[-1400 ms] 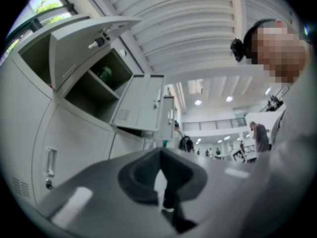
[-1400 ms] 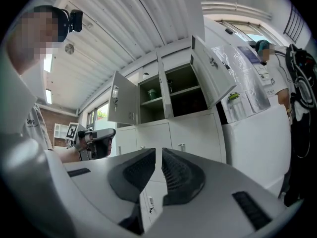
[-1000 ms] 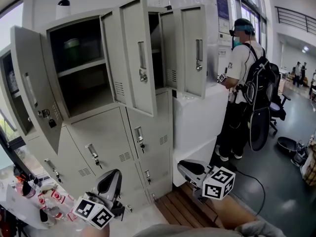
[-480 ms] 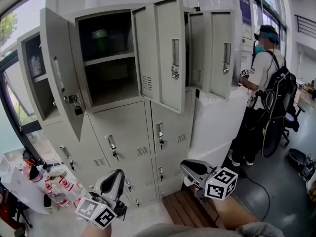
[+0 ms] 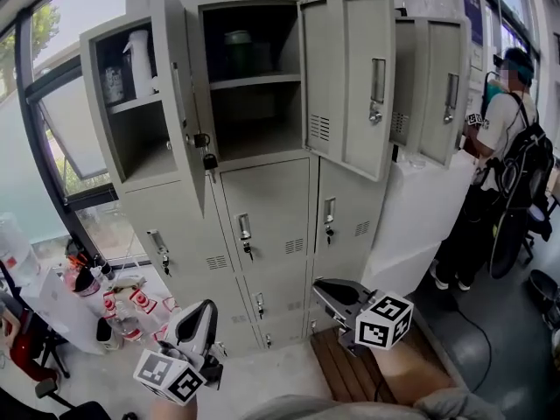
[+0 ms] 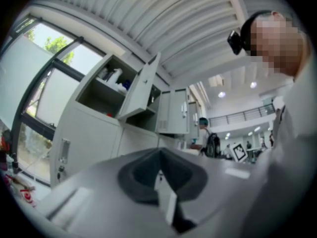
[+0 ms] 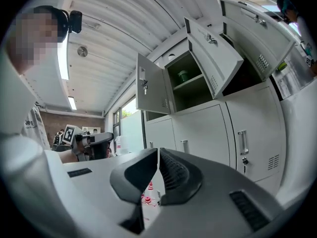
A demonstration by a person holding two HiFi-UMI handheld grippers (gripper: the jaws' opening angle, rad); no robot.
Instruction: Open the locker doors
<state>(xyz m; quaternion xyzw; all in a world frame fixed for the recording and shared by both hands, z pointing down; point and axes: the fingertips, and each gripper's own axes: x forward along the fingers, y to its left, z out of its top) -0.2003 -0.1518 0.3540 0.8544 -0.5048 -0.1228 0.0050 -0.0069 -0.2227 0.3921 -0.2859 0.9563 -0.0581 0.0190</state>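
In top lockers (image 5: 262, 116), indistinct items (image 5: 237, 40)

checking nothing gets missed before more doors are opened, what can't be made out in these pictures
Top right compartment's inside: head view, hidden behind the open middle door.
Dark object on the middle top shelf: head view, too dim to identify.
Bottom left locker door: head view, partly covered by the left gripper.

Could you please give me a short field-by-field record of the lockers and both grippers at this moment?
top-row locker doors: three open
lower locker doors: shut
left gripper: shut, empty, low before the lockers
right gripper: shut, empty, low
top-left compartment: white bottle on its shelf
bystander: person with backpack, at right
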